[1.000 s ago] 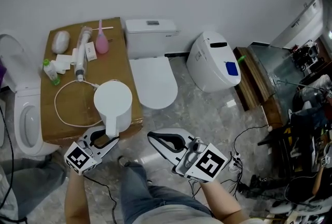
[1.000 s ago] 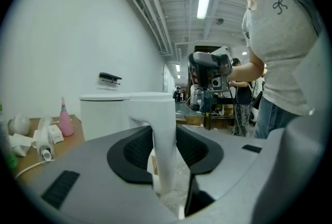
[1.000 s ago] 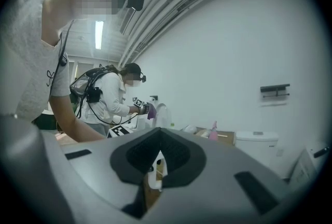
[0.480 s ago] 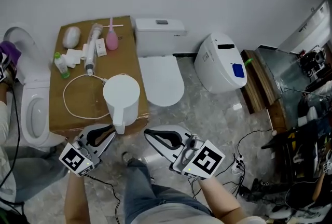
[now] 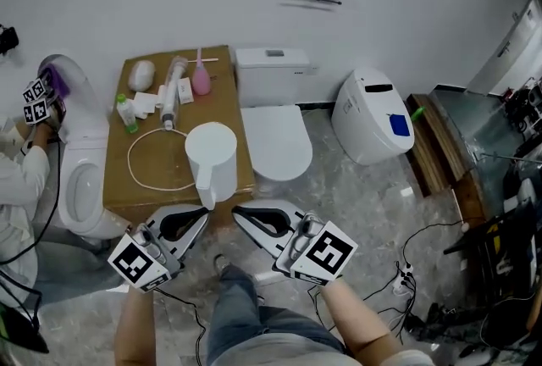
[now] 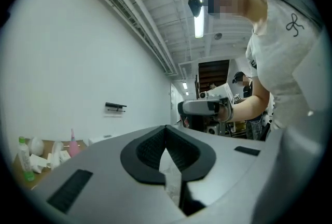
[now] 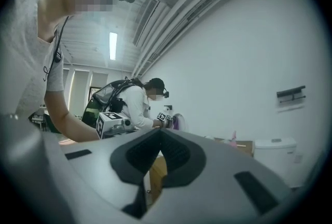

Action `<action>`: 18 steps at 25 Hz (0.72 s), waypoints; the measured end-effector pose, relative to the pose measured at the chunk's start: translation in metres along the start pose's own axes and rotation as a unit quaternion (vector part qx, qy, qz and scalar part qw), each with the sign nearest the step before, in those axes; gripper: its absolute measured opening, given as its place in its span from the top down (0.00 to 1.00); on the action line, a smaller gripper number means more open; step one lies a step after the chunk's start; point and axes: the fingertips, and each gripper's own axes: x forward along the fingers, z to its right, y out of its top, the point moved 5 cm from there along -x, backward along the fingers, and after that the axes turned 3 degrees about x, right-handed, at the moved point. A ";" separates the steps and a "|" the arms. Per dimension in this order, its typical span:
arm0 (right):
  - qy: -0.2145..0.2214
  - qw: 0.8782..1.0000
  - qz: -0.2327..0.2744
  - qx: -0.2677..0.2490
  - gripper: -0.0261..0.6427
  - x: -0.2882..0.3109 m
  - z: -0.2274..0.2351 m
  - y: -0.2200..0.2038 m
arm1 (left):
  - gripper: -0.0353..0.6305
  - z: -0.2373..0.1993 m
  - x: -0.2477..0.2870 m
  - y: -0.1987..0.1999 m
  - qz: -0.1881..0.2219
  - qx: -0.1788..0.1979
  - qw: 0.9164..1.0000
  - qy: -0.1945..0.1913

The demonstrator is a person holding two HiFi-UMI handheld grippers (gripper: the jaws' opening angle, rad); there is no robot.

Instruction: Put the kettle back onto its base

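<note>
Now: kettle (image 5: pixel 212 154) upright on the brown table (image 5: pixel 229 102), straight ahead of my left gripper (image 5: pixel 201 213), handle (image 5: pixel 206 189) turned toward it, not touching. Left jaws have just closed, nothing between them. My right gripper (image 5: pixel 239 212), also pinched together and empty, sits farther off to the kettle's right.

Kettle (image 5: pixel 212 154) underside hidden — bystander (image 5: pixel 19 178) cut off left.
</note>
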 end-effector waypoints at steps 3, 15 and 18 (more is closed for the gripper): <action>0.007 1.000 0.010 -0.003 0.95 -0.012 -0.015 0.006 | 0.93 0.027 0.000 0.024 0.002 0.004 1.000 0.009; 0.021 0.999 0.031 -0.023 0.95 -0.052 -0.063 0.017 | 0.93 0.107 0.000 0.075 0.006 -0.011 0.997 0.081; 0.023 0.999 0.038 -0.021 0.95 -0.058 -0.067 0.021 | 0.93 0.114 0.001 0.078 0.002 -0.005 0.997 0.083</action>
